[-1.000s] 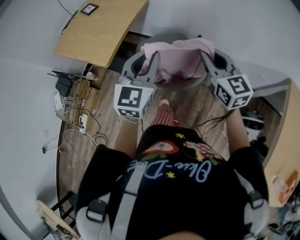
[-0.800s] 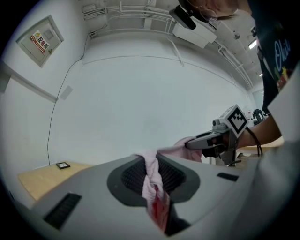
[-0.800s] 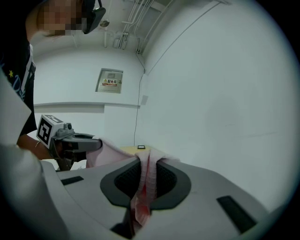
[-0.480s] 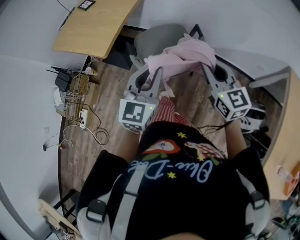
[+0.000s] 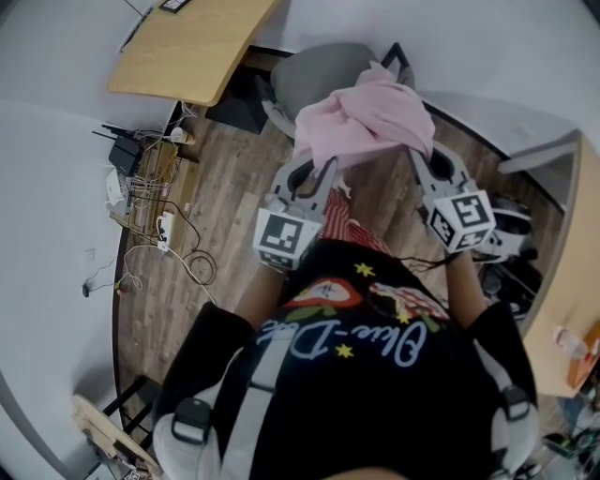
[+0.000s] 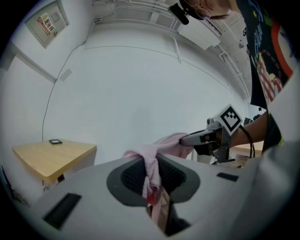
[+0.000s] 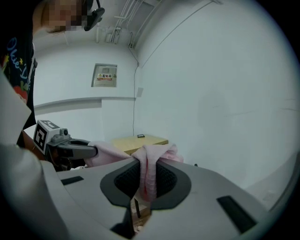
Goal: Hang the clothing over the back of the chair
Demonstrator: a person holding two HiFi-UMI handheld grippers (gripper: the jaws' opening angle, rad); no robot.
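- Shirt [image 5: 356, 375]: black, worn by the person. It has pale script across the chest, a red and white picture and yellow stars. The script sits upside down in the head view and I cannot read it with certainty.
- Sign [image 7: 106, 75]: framed, red and white, on the wall. The print is too small to read.
- Cubes: 1 on each gripper, each face carrying a black and white square marker. There are no letters on them.
- Left gripper [image 5: 317, 171]: held forward at the end of an outstretched forearm, tipped slightly downward, cube toward the head camera. Its jaws are nearly together and pinch a thin fold of the garment [image 5: 366, 117].
- Right gripper [image 5: 419, 157]: level with the left one and well apart from it, forearm stretched out, same slight downward tilt. Its jaws are clamped narrowly on a second fold of the garment.
- Garment: pink, bunched, slung between the 2 grippers. In the head view it lies over the near edge of the chair [image 5: 314, 80]. I cannot tell whether it touches the chair.
- Chair: grey seat, dark frame showing past the garment's far side.
- Desk [image 5: 192, 52]: light wood, beside the chair, with 1 small black item [image 5: 175, 5] on its far end.
- Cables [image 5: 155, 220]: a tangle with a power strip on the wood floor [image 5: 225, 187] by the wall.
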